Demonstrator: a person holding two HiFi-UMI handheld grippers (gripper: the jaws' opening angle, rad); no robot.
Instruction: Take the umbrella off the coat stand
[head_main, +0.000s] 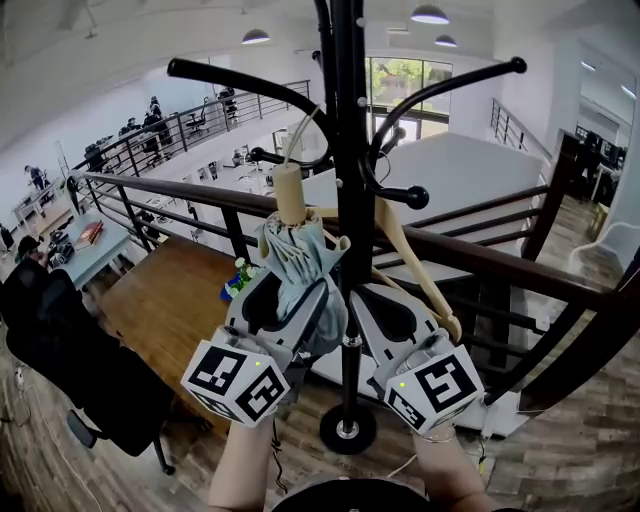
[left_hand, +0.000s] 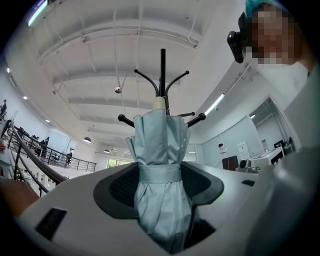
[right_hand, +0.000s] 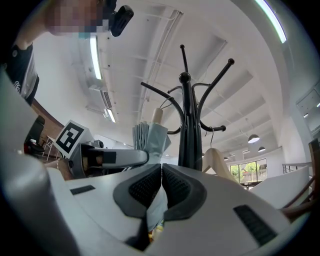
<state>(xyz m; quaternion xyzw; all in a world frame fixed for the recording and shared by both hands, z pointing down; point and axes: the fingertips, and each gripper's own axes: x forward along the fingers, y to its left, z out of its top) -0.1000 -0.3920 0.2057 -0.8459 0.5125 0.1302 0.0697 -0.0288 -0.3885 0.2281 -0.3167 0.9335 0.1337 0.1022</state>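
1. Cubes with square markers sit nearest in the head view, one on the left gripper (head_main: 295, 295) and one on the right gripper (head_main: 372, 300), both raised toward the stand.
2. The left gripper's jaws are clamped on the folded light-blue umbrella (left_hand: 162, 165). The dark pads press its sides at the strap that wraps the canopy.
3. The right gripper's jaws are pressed together, pad against pad, with nothing held between the pads. It sits just right of the pole, beside the left gripper. In the right gripper view a strip of blue fabric shows through the gap below the pads.
4. The umbrella hangs upright just left of the pole, canopy down, with its cream handle (head_main: 288, 195) on top. A pale cord (head_main: 300, 130) runs from the handle up to a hook arm.
5. The black coat stand (head_main: 350, 200) spreads curved, ball-tipped hooks, and its round base (head_main: 347, 430) rests on the floor.
6. A wooden hanger (head_main: 420, 270) hangs on the right side of the pole.
7. A dark railing (head_main: 480, 260) crosses behind the stand.
8. Beyond and below lie a wooden table (head_main: 170, 300) and an office floor with desks.
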